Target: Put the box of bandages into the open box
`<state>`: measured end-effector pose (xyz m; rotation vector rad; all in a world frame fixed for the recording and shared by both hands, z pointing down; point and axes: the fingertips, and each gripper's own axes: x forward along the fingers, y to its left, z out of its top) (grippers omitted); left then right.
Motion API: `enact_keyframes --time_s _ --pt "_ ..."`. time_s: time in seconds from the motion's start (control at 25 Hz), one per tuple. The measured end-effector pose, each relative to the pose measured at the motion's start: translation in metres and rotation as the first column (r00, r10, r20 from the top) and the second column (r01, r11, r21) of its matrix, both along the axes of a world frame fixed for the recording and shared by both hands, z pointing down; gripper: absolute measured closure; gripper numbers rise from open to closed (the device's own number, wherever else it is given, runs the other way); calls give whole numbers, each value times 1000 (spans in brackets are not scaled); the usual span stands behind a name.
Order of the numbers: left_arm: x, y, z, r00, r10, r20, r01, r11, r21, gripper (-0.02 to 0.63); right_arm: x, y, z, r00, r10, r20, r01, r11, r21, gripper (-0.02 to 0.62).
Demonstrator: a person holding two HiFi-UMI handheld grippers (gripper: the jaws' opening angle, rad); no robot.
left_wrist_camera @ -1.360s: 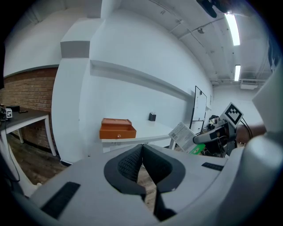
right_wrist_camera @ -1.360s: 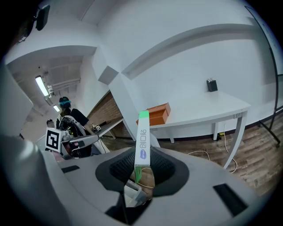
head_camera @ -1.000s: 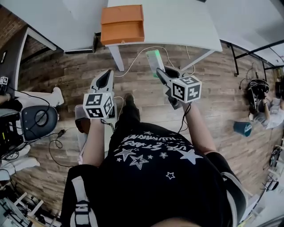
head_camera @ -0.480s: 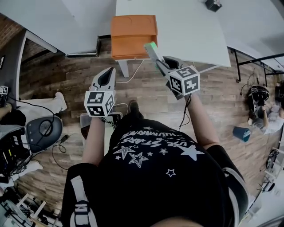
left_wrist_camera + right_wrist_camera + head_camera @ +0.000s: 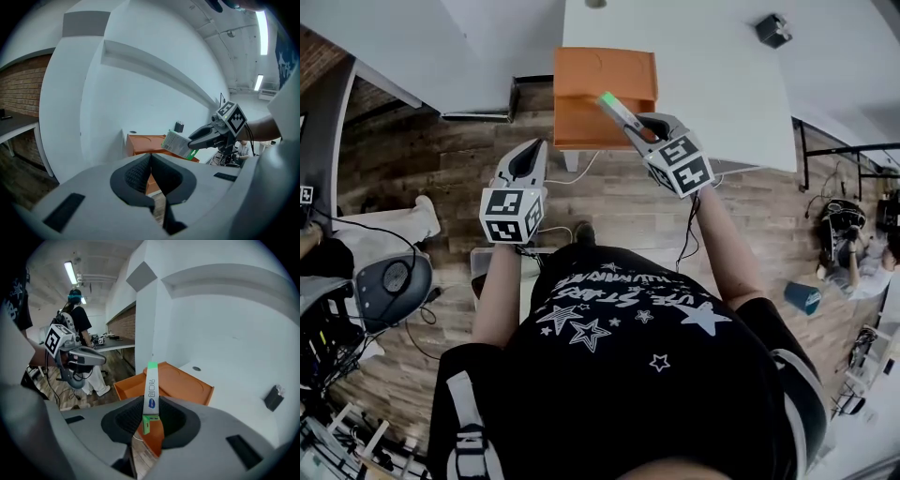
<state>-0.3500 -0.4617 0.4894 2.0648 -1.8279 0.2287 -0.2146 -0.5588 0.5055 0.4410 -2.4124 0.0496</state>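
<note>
Surface: white table; I see the orange open box at its near left corner and a small black object well apart from it, toward the far side.
Room: wood-plank floor, brick wall on the left, a chair with cables near it.
Right gripper: jaws clamped on the box of bandages, which I see edge-on between the pads.
Box of bandages: in the air, green end outward; in the head view its tip overlaps the open box's near side.
Left gripper: jaws together, nothing between them, held over the floor short of the table.
Background: a person stands by a far desk.
</note>
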Motion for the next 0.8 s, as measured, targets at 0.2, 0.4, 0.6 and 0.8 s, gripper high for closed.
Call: enact_keyframes --time_s 0.2,0.4,0.6,0.8 --pt "-20 -12 8 1000 -8 -4 8 1000 -12 586 -23 -9 24 991 -93 -97 98 994 45 482" --pt "-31 -14 15 1000 -6 -20 6 1000 -25 586 -38 -8 38 988 -111 -105 111 994 3 482" --pt "-25 -21 17 1000 3 -18 -4 999 -33 586 -42 -16 45 990 -107 -87 105 994 -22 482" --pt "-22 -20 20 1000 12 -16 -12 999 -41 586 -41 -19 52 994 -69 -83 66 997 -38 480"
